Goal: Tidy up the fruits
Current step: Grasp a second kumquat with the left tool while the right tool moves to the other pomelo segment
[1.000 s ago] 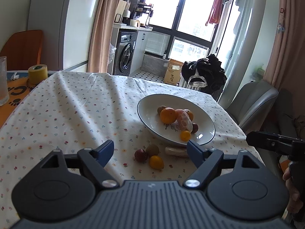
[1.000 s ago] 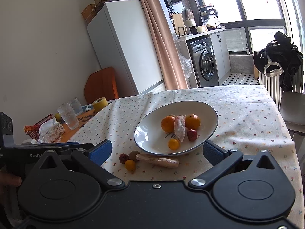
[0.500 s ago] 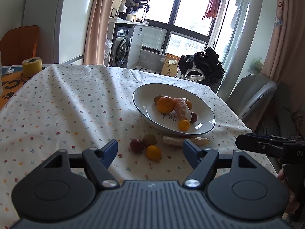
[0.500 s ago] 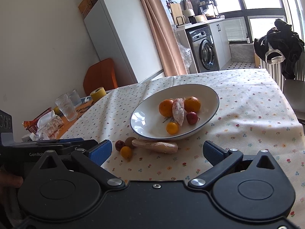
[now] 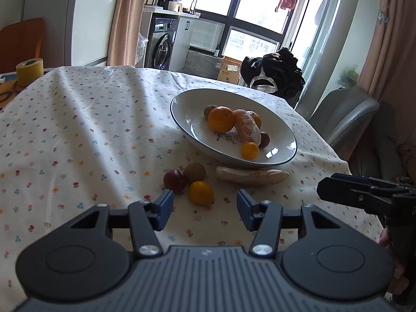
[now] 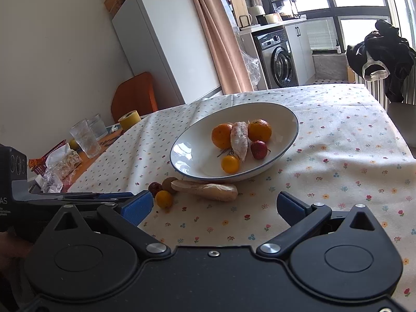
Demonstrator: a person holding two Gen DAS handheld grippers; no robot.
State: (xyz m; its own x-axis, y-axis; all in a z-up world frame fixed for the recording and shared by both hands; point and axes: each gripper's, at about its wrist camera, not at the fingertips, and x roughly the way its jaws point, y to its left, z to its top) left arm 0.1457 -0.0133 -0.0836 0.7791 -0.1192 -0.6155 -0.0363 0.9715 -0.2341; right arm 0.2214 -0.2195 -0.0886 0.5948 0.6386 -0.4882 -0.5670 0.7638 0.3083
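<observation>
Yellow-orange and small, a citrus fruit [image 5: 201, 192] lies on the cloth-covered tabletop [image 5: 78, 135] just ahead of the left gripper [image 5: 204, 209], in line with the gap between its jaws, which stand wide apart with nothing between them. Touching or nearly touching it on its far side sit a dark red fruit [image 5: 174, 180], ahead of the left jaw, and a brownish-green round fruit [image 5: 194, 173]. A pale, long peeled-looking piece [image 5: 251, 176] lies ahead of the right jaw, tucked against the near foot of a white bowl [image 5: 280, 153] with a dark rim. In the bowl rest two oranges [image 5: 221, 119], a peeled citrus [image 5: 247, 129] leaning across them, a small yellow fruit [image 5: 249, 150], a dark red one [image 5: 265, 139] and a brownish one [image 5: 208, 110] at the back. In the right wrist view the right gripper [image 6: 212, 206] hangs above the tabletop, its jaws also wide apart and empty; the pale piece lies ahead, between them, and the three loose fruits sit just beyond the left jaw, with the left gripper's body beside them. Farther off, beyond the left jaw, stand a ribbed glass [image 6: 85, 137], a roll of yellow tape [image 6: 129, 119] and some wrappers [image 6: 61, 163].
</observation>
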